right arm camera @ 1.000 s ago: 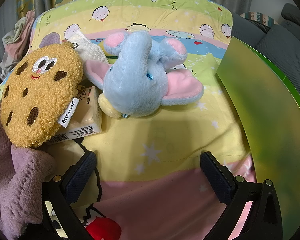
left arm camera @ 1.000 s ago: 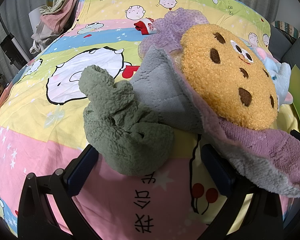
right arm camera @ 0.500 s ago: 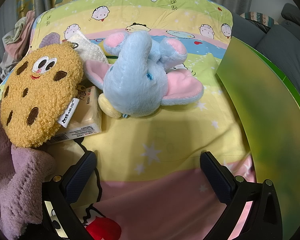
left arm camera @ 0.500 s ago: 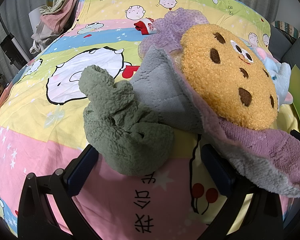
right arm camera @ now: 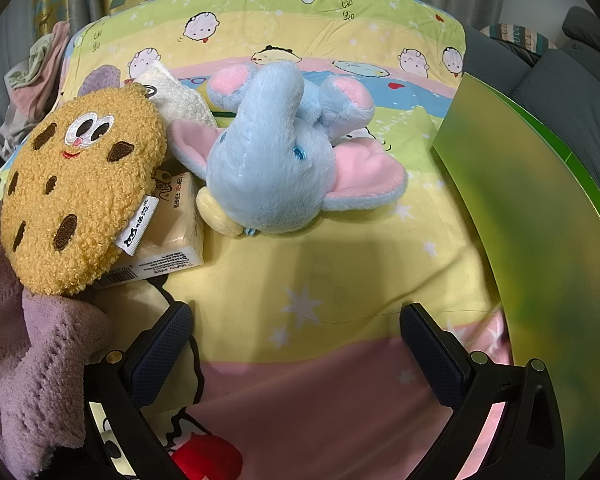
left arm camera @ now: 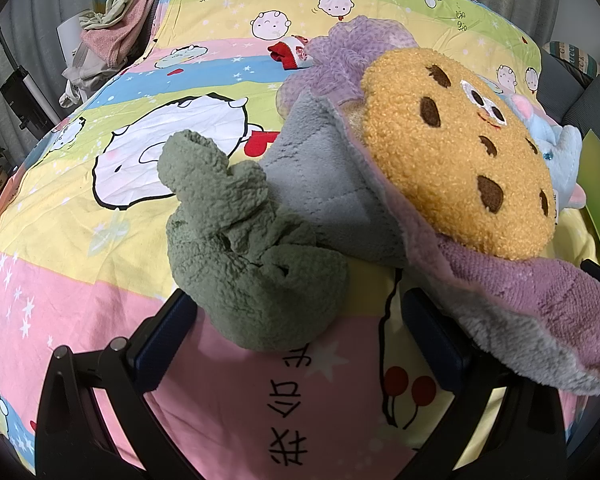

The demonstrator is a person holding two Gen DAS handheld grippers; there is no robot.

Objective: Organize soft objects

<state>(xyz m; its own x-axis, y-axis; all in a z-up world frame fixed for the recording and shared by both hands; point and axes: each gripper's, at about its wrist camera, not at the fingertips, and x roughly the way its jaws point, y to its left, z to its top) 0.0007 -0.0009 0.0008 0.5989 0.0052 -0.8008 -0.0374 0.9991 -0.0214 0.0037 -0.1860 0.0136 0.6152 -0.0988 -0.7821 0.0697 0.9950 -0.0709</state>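
Cartoon-print bedding point(left arm camera: 80, 240) carries everything. Both hand-held grippers, left point(left arm camera: 296, 340) and right point(right arm camera: 296, 352), gape wide, empty. Near the left one lies a green fleece cloth point(left arm camera: 236, 248). The cookie plush point(right arm camera: 80, 196) half hides a tissue pack point(right arm camera: 172, 240); the blue elephant point(right arm camera: 276, 168) lies just right.

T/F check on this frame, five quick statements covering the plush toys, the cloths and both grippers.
1. The round tan cookie plush lies partly on a tissue pack. True.
2. The right gripper is shut on the light-blue elephant plush. False: jaws open, holding nothing, elephant lying ahead.
3. The crumpled green fleece cloth lies right ahead of the left gripper. True.
4. The cookie plush rests on bare sheet. False: also on the purple-and-grey towel.
5. The left gripper is open. True.
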